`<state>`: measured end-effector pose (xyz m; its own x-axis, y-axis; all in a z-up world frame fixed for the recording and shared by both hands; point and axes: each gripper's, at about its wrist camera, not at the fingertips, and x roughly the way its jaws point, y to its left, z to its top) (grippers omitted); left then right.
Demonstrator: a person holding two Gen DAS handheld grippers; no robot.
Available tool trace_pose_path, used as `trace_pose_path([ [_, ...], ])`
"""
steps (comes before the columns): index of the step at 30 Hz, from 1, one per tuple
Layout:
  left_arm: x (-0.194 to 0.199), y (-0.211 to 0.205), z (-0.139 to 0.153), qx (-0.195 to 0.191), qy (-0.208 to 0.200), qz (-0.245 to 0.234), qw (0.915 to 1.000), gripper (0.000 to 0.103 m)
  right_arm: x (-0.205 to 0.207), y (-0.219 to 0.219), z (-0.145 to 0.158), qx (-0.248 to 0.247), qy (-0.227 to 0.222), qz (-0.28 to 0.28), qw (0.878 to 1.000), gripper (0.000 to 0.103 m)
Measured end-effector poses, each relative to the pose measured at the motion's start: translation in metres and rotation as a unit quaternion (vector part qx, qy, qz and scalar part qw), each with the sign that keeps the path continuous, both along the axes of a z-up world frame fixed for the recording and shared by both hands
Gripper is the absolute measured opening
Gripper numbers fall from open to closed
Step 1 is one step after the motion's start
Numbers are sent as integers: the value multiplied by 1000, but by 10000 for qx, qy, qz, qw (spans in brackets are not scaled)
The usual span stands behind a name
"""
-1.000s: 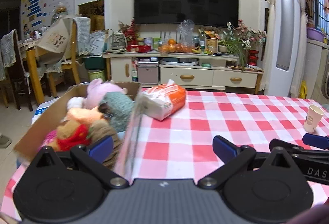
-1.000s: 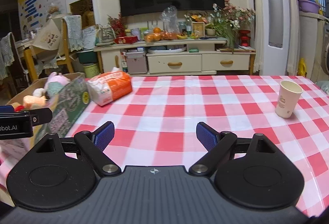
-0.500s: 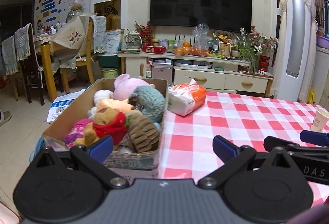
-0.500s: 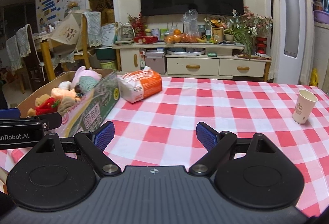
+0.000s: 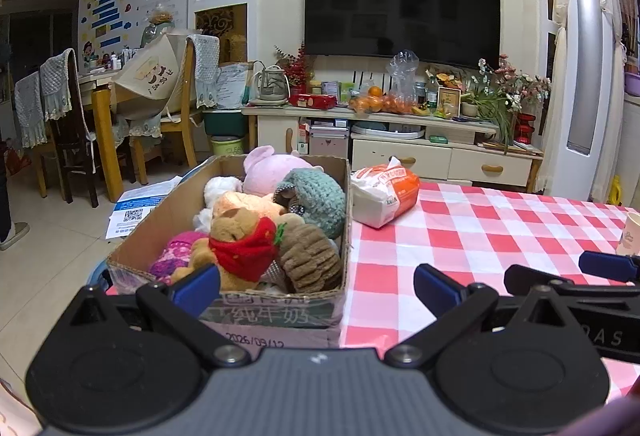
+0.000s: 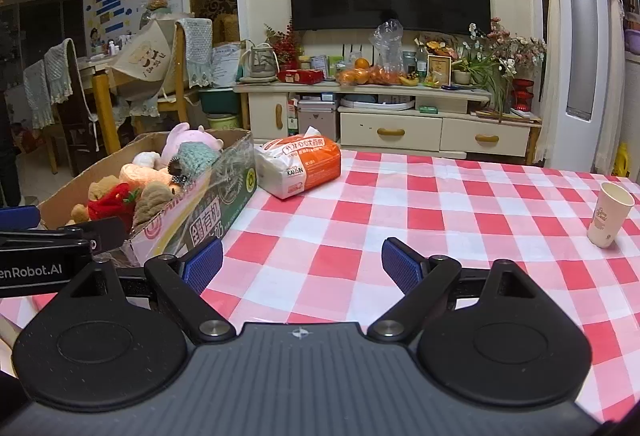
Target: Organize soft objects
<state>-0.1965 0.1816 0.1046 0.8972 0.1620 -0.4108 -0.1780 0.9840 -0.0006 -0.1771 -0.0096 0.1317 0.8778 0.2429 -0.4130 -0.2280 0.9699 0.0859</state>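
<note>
A cardboard box (image 5: 320, 310) (image 6: 208, 203) stands at the left end of the red-checked table (image 5: 500, 232) (image 6: 440, 203), packed with soft toys: a pink plush (image 5: 272, 171) (image 6: 192, 139), a teal knitted piece (image 5: 320, 195), a bear with a red scarf (image 5: 240, 244) (image 6: 112, 199) and a brown knitted piece (image 5: 308, 260). My left gripper (image 5: 316, 286) hovers open just before the box's near wall, nothing between its fingers. My right gripper (image 6: 302, 262) is open over the cloth, to the right of the box.
An orange-and-white tissue pack (image 5: 384, 193) (image 6: 300, 167) lies on the table just beyond the box. A paper cup (image 6: 610, 213) stands near the right edge. Behind the table are a TV cabinet (image 5: 400, 147), chairs (image 5: 168, 107) and papers on the floor (image 5: 140, 207).
Both grippers have pulled back and up from the box, so its whole top and near wall now show. Their jaws stayed open; the toys and tissue pack have not moved.
</note>
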Motion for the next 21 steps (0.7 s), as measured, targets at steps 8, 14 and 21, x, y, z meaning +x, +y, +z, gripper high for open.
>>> trace_pose_path([
  [8,2,1,-3,-117,81,-72,9999,102,2,3,-3,13,-3,6,10000,103],
  [14,6,0,-7,-196,155,-145,9996,102,2,2,-7,70,40,-5,10000,103],
  [21,16,-17,-10,-69,233,-222,9995,102,4,-4,-14,175,95,-6,9998,103],
])
